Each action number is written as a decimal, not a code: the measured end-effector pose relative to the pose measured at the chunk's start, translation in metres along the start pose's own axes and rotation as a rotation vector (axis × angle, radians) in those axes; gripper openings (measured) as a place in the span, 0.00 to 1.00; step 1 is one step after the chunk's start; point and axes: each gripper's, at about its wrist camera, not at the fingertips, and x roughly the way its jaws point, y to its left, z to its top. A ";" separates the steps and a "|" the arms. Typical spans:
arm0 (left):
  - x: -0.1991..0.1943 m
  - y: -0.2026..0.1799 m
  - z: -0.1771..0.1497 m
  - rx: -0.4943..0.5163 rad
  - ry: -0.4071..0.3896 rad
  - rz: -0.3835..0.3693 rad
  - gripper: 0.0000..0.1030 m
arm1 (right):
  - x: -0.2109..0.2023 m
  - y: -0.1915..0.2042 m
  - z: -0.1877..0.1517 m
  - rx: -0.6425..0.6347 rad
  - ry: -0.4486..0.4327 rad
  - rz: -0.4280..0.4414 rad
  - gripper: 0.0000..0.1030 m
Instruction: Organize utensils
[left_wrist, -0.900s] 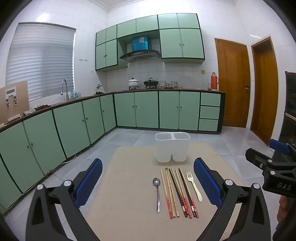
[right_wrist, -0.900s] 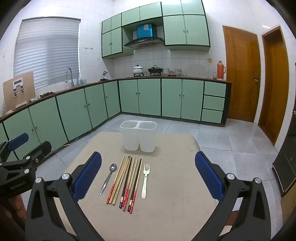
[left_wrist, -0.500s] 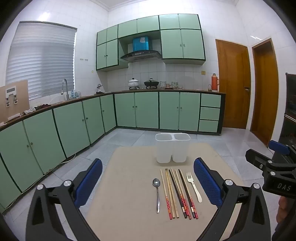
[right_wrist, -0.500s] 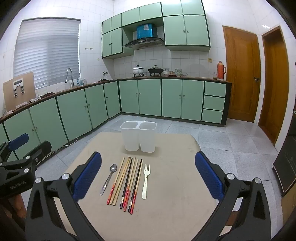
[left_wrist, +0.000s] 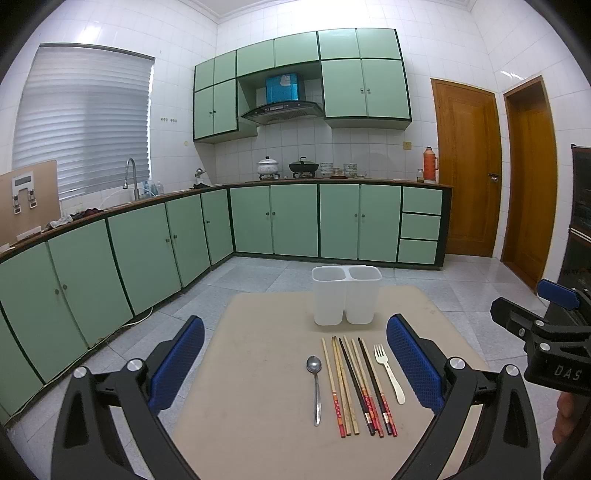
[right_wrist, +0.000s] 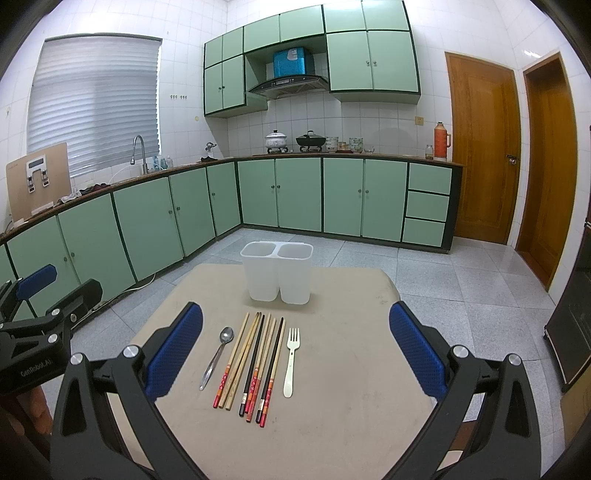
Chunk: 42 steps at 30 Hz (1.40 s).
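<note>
Looking through the left wrist camera, I see my left tool spread wide above the beige tabletop, blue pads far apart and pinching nothing. Between them on the tabletop lies a row of utensils: a metal spoon on the left, a bundle of chopsticks beside it, and a white fork on the right. Beyond the row stands a white two-compartment holder, upright. At the right edge my right tool's body shows the letters "DAS"; I cannot read more of that word.

Through the right wrist camera, my right tool is likewise spread wide, gripping nothing. The spoon, chopsticks and fork lie side by side near the holder, apart from it. At the left edge the left tool's body carries the marking "GenRobot.AI".
</note>
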 end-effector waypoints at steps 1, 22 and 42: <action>0.000 0.001 0.000 0.000 0.000 0.000 0.94 | 0.000 0.000 0.000 0.000 0.000 0.000 0.95; -0.002 -0.001 -0.002 0.006 -0.005 0.002 0.94 | 0.002 0.000 -0.001 -0.002 0.001 0.000 0.95; 0.001 0.009 -0.001 0.005 -0.002 0.005 0.94 | 0.006 0.001 -0.001 -0.002 0.004 -0.001 0.95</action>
